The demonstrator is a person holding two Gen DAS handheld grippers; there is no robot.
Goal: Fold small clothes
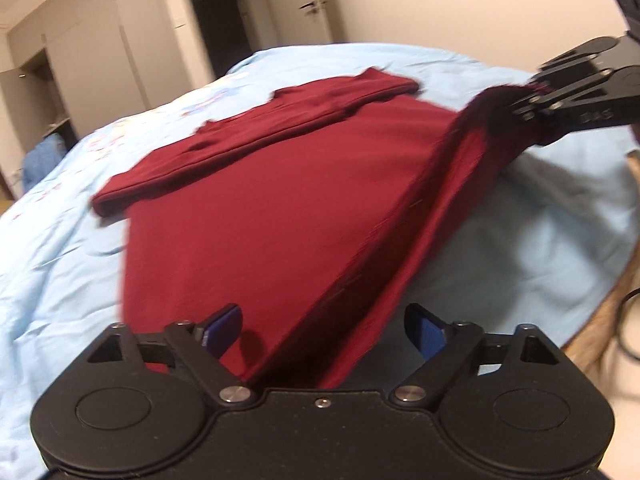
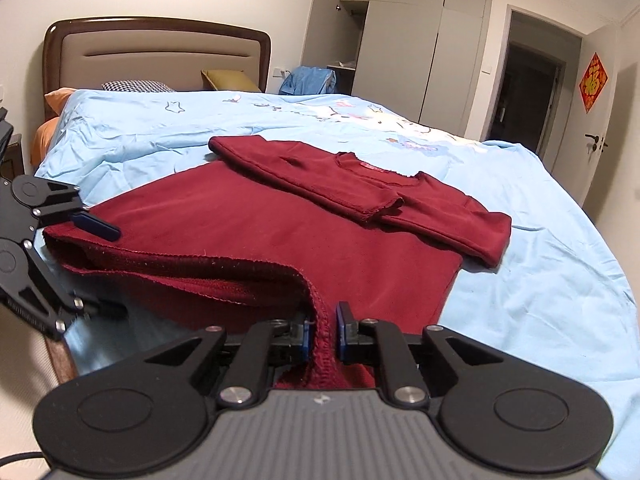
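Red shirt [image 2: 248, 232] lying mid-frame on blue-covered bed [image 2: 540, 280] — sleeves already folded across chest. Right gripper [image 2: 322, 330] jaws clamping hem corner; left gripper [image 1: 322, 330] jaws standing apart, hem between them, not gripping. Bottom-to-top fold likely remaining.

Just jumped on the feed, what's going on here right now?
A person is folding a dark red top on a bed with a light blue cover, using two handheld grippers. Both sleeves are already folded across the chest. The right gripper is shut on the hem and lifts it off the cover. The left gripper is open, its fingers to either side of the other hem corner, not yet clamped. The bottom-up fold has not been made.
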